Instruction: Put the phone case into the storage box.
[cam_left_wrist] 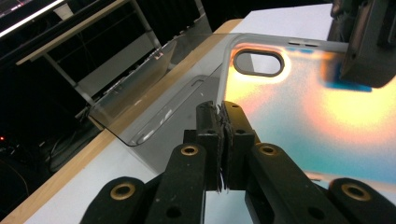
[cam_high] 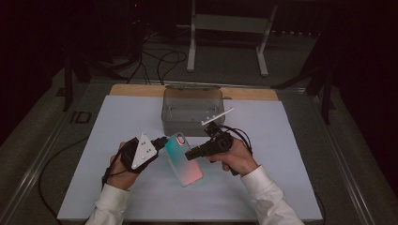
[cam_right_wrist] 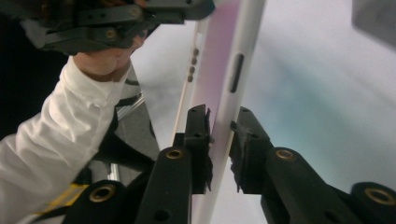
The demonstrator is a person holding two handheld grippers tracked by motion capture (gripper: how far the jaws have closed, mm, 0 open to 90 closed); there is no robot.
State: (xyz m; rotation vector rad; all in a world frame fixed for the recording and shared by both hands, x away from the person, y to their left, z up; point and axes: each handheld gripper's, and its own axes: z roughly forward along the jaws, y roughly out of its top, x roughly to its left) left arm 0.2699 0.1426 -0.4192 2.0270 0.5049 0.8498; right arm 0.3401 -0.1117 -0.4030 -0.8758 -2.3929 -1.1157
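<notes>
Dark floor, cables and a white frame stand behind the white surface (cam_high: 117, 187), which fills the middle of the high view. At its far middle sits a clear grey box (cam_high: 191, 110). Just below it, at frame centre, a phone case (cam_high: 184, 159) with a teal-to-orange sheen is held off the surface between two hands. The left gripper (cam_high: 165, 140), left of centre, has its fingers (cam_left_wrist: 208, 128) pinched tight on the case's side edge near the camera cutout. The right gripper (cam_high: 189, 153), coming from the right, has its fingers (cam_right_wrist: 196, 135) closed across the opposite edge, beside the button slot.
</notes>
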